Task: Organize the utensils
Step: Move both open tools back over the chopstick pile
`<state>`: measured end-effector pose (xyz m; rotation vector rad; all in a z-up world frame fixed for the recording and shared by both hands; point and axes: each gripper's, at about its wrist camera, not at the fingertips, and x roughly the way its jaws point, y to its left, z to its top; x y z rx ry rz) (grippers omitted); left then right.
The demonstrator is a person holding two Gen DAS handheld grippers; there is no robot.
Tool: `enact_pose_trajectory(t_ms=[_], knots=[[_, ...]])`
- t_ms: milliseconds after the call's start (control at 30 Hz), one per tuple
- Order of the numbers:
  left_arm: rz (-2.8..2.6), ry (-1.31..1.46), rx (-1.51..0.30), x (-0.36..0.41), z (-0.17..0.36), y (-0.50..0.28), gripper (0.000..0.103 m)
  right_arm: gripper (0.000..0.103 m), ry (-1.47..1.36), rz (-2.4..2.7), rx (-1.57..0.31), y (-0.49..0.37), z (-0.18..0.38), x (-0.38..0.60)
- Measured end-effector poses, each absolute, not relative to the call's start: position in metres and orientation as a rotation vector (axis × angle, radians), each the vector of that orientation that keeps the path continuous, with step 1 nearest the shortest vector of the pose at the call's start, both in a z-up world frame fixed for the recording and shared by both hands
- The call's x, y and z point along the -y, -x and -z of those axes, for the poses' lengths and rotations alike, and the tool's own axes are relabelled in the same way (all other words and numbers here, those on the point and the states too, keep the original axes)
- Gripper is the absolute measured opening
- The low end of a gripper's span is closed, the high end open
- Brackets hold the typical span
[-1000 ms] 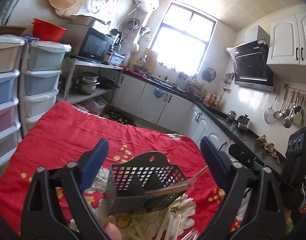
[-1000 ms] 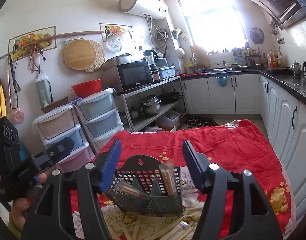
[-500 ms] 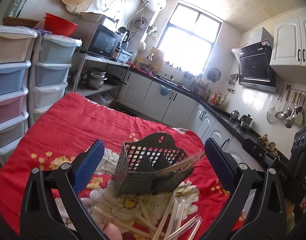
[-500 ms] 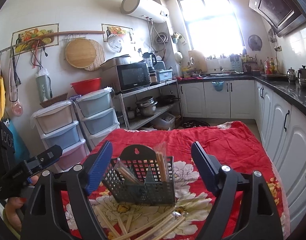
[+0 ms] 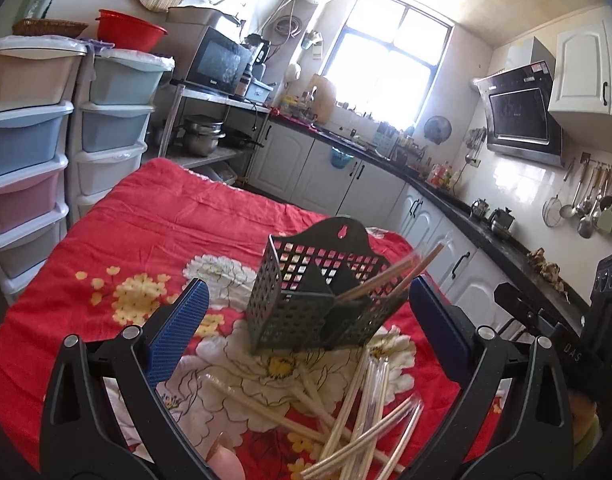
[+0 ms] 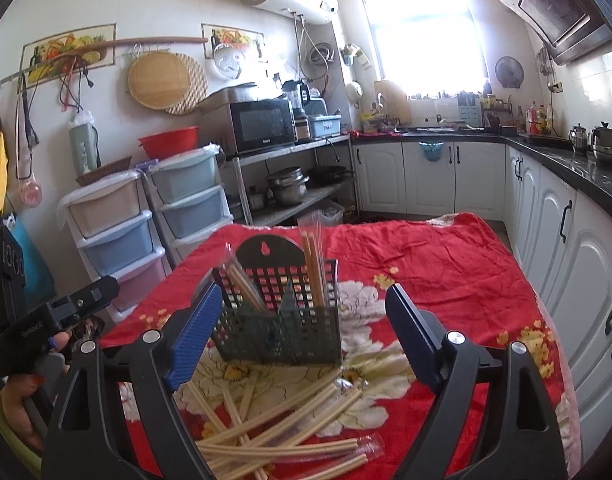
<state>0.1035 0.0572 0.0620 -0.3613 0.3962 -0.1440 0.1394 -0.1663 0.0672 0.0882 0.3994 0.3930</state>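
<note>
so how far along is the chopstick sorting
Done: two wrapped chopstick bundles stand in the caddy. In hand: nothing; the left gripper and right gripper are open and empty. Left: the loose chopsticks scattered on the red cloth.

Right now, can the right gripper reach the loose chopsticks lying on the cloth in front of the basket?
Probably yes. The right gripper is open and empty, and the loose chopsticks lie uncovered just below it, nearer than the basket. Nothing stands between.
</note>
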Motion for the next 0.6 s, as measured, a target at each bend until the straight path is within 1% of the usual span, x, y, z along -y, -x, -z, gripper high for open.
enact_pose_trajectory(t_ms=[600], knots=[[0.126,0.407,-0.499,-0.068,-0.028,-0.1,0.092,0.082,-0.049,-0.383,-0.512,-0.134,-0.026,0.168]])
